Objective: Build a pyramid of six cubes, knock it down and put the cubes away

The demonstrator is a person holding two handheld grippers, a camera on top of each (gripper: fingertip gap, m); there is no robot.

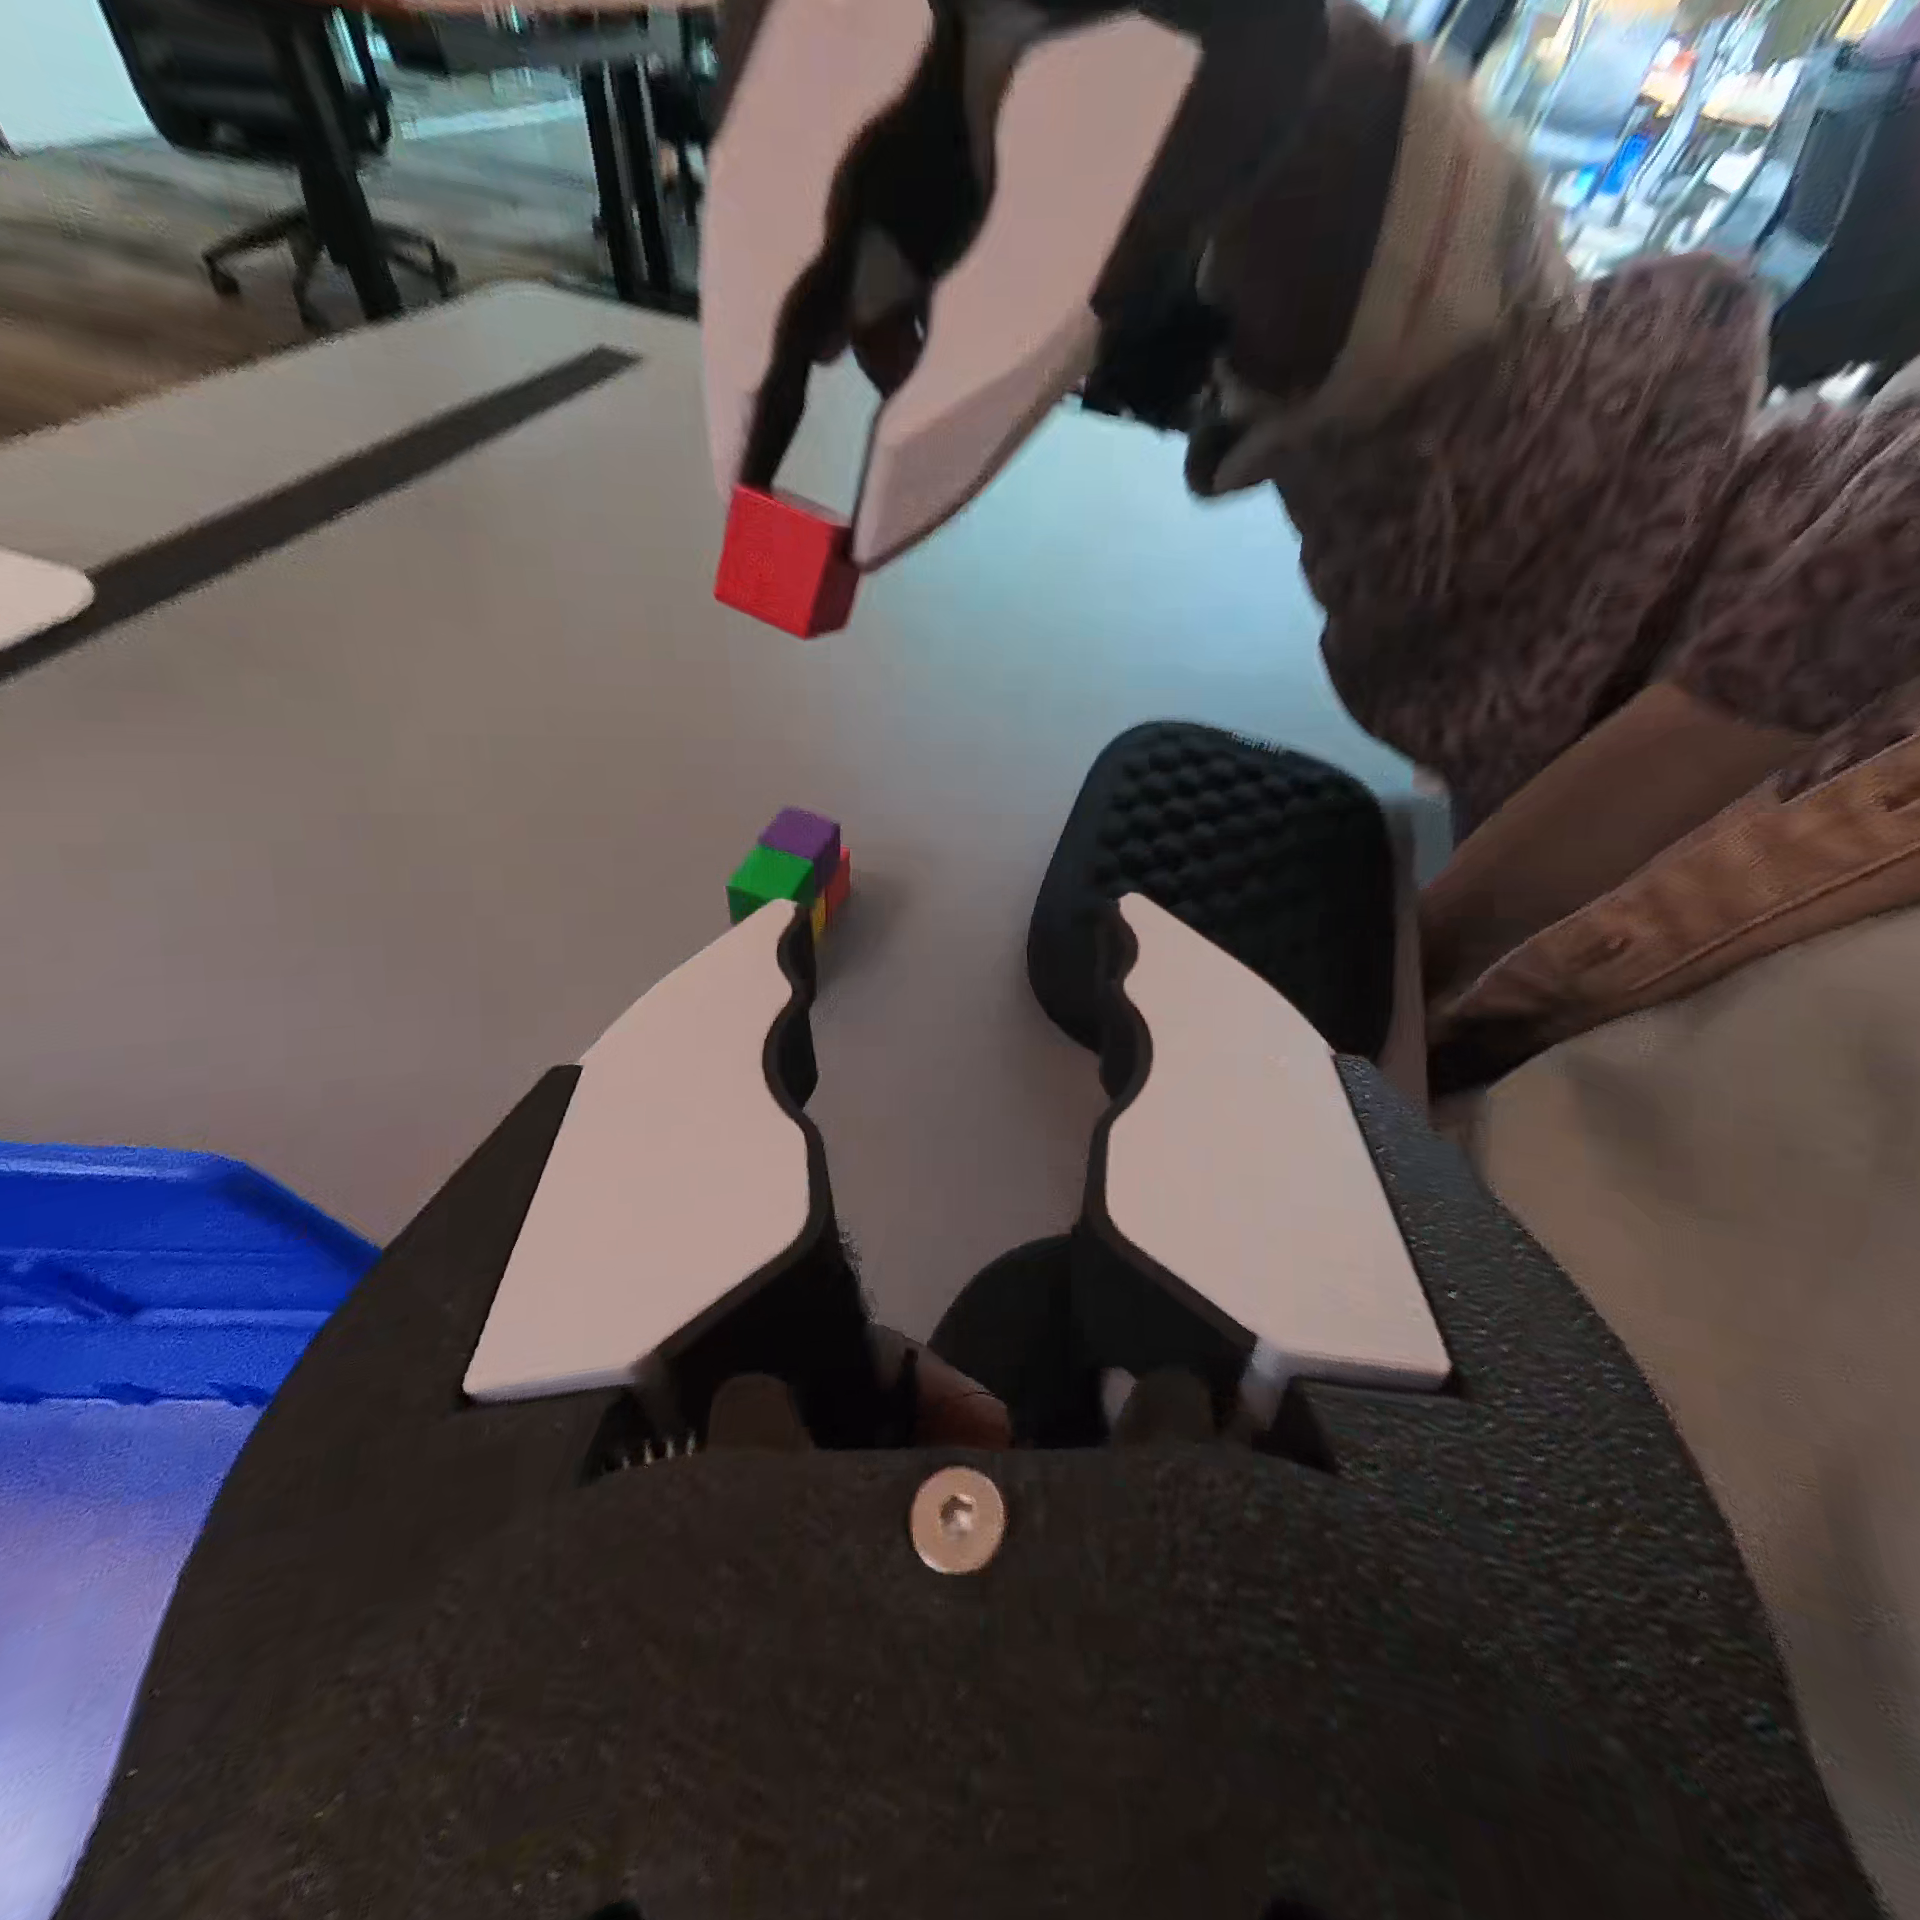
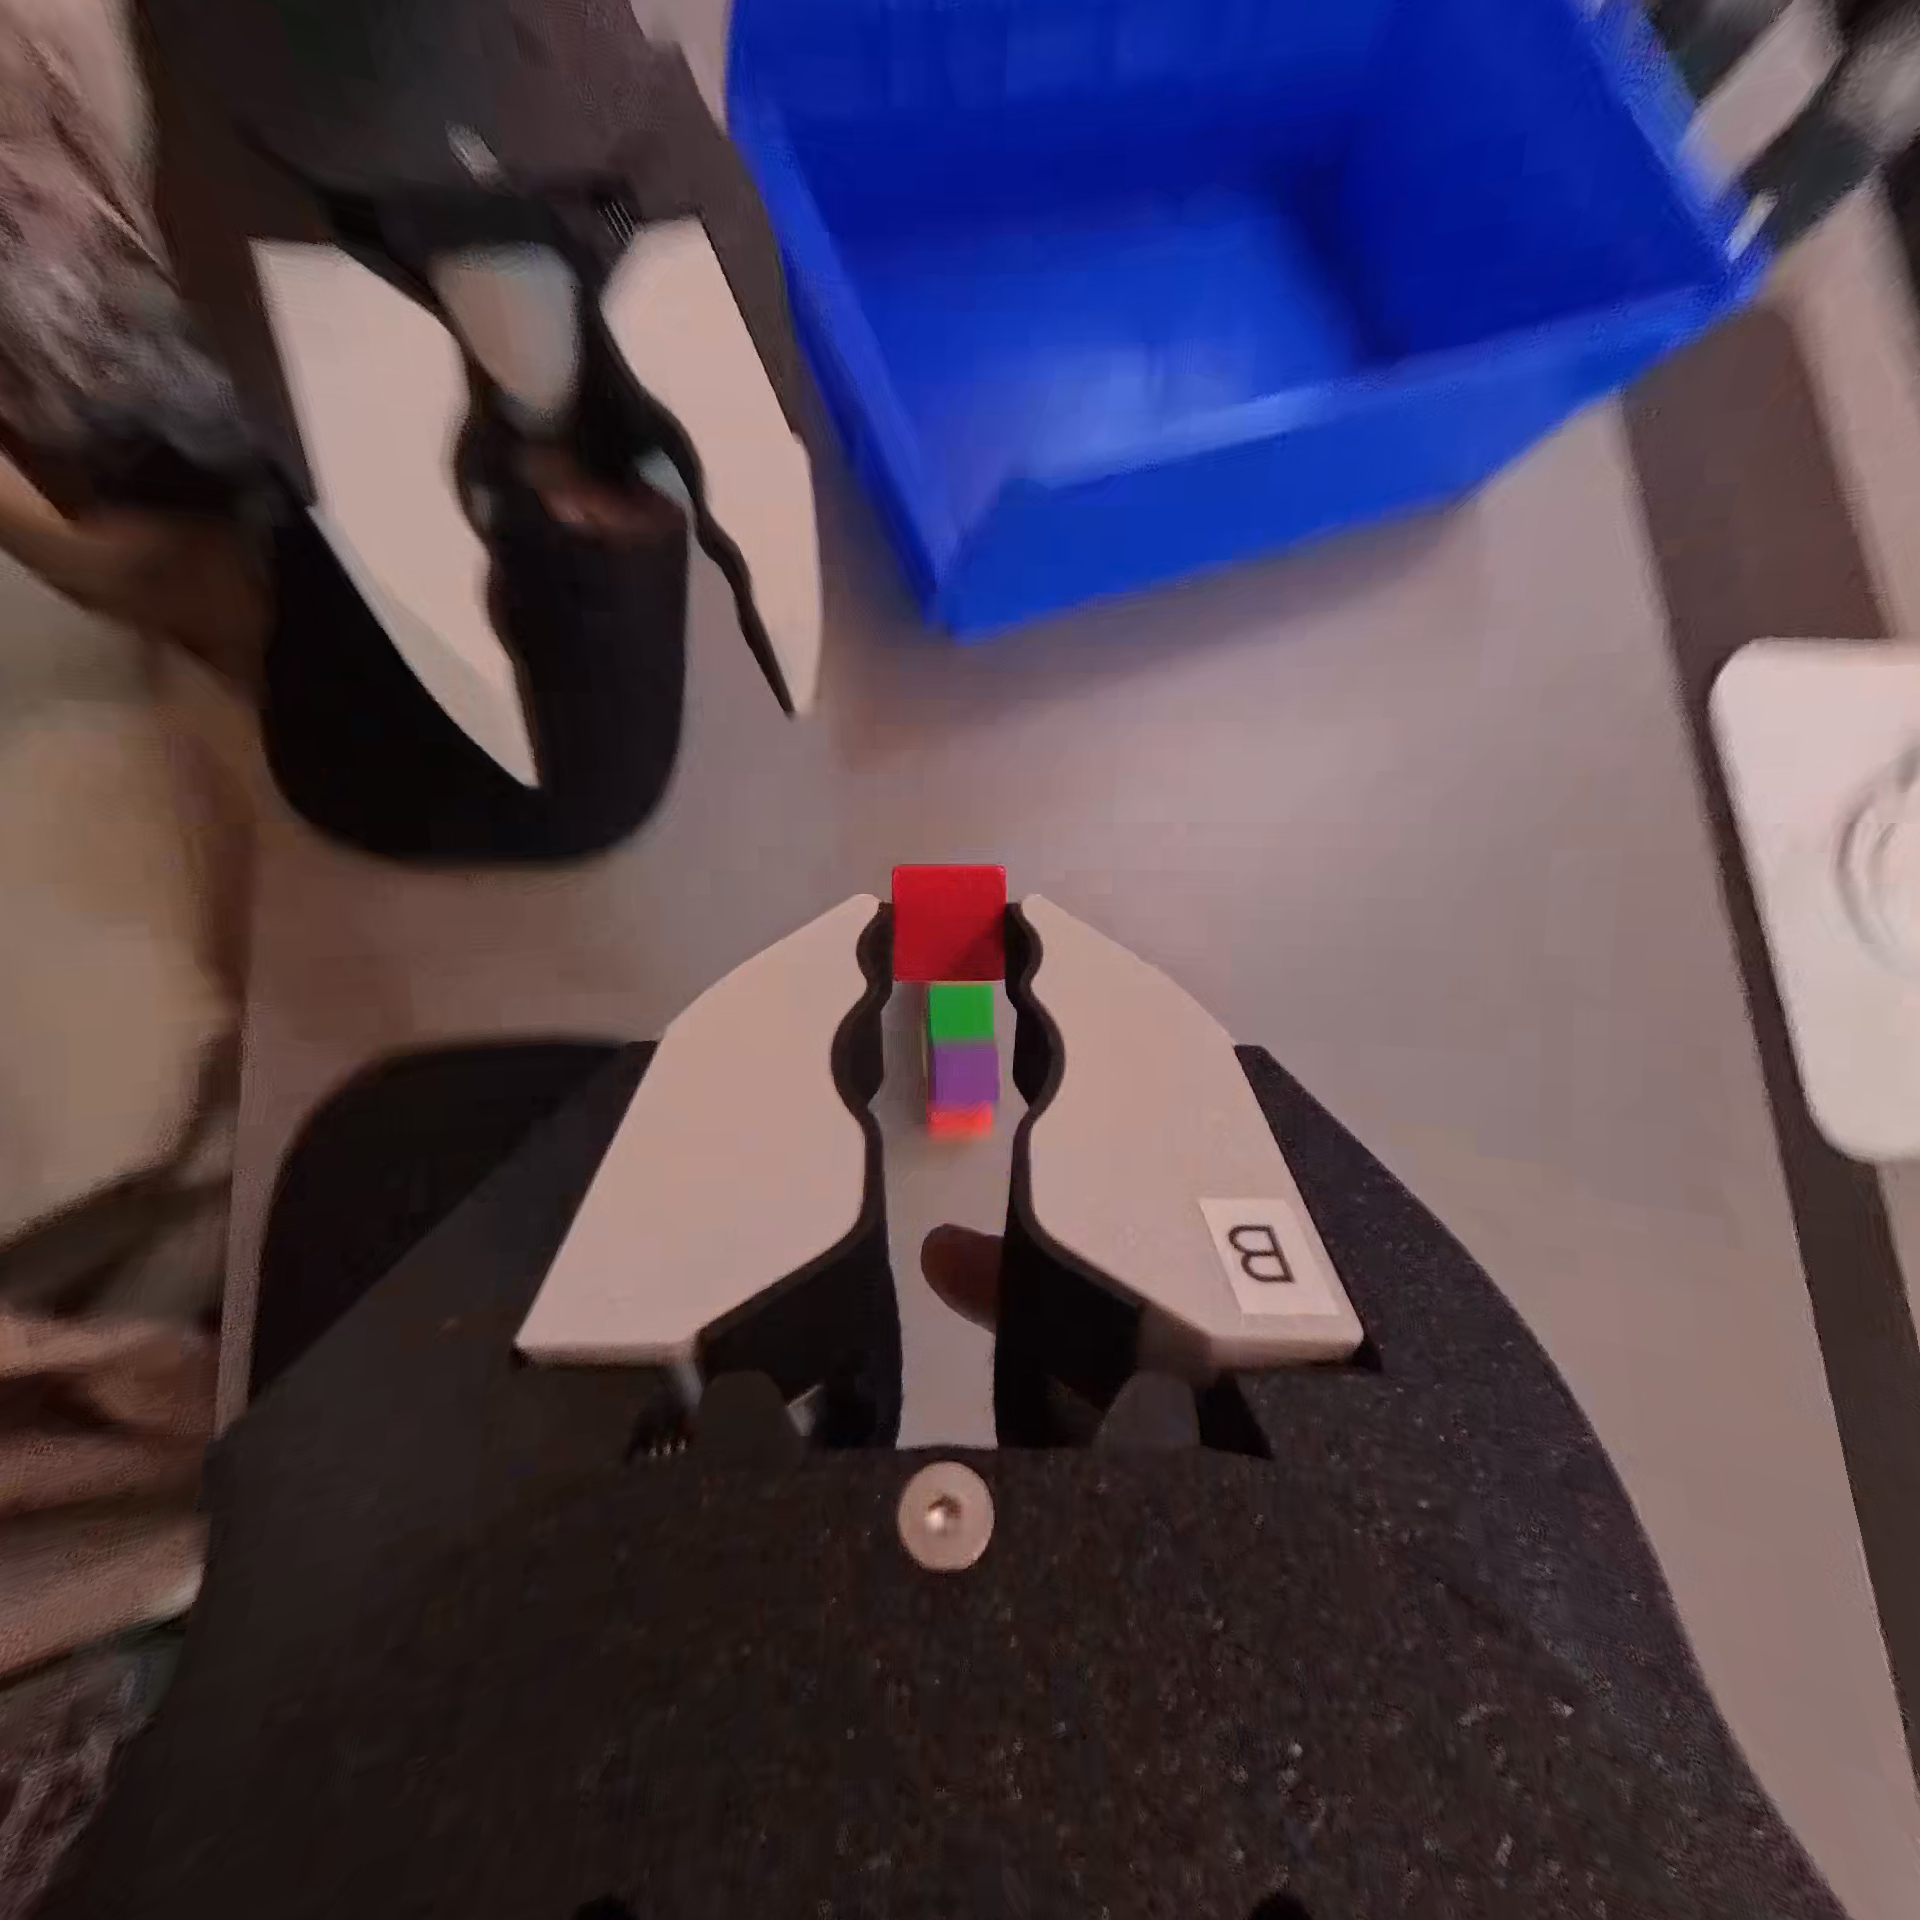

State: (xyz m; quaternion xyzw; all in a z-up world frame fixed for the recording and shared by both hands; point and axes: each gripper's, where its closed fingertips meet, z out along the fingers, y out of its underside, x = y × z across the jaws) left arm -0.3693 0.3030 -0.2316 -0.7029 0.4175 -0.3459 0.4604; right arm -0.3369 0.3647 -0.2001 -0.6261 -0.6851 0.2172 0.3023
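Two grippers, right fingers (image 2: 948, 914) clamping red cube (image 2: 948, 923), left fingers (image 1: 956, 914) wide, blue bin (image 2: 1247, 499) near.

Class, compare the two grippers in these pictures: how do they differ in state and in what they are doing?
The right gripper is shut on a red cube; the left gripper is open and holds nothing. The right gripper hangs over the stacked cubes; the left gripper sits lower, beside the blue bin. Both have pale fingers on black bodies.

Right gripper (image 1: 805, 520) holds red cube (image 1: 787, 566) above stacked cubes (image 1: 792, 868).
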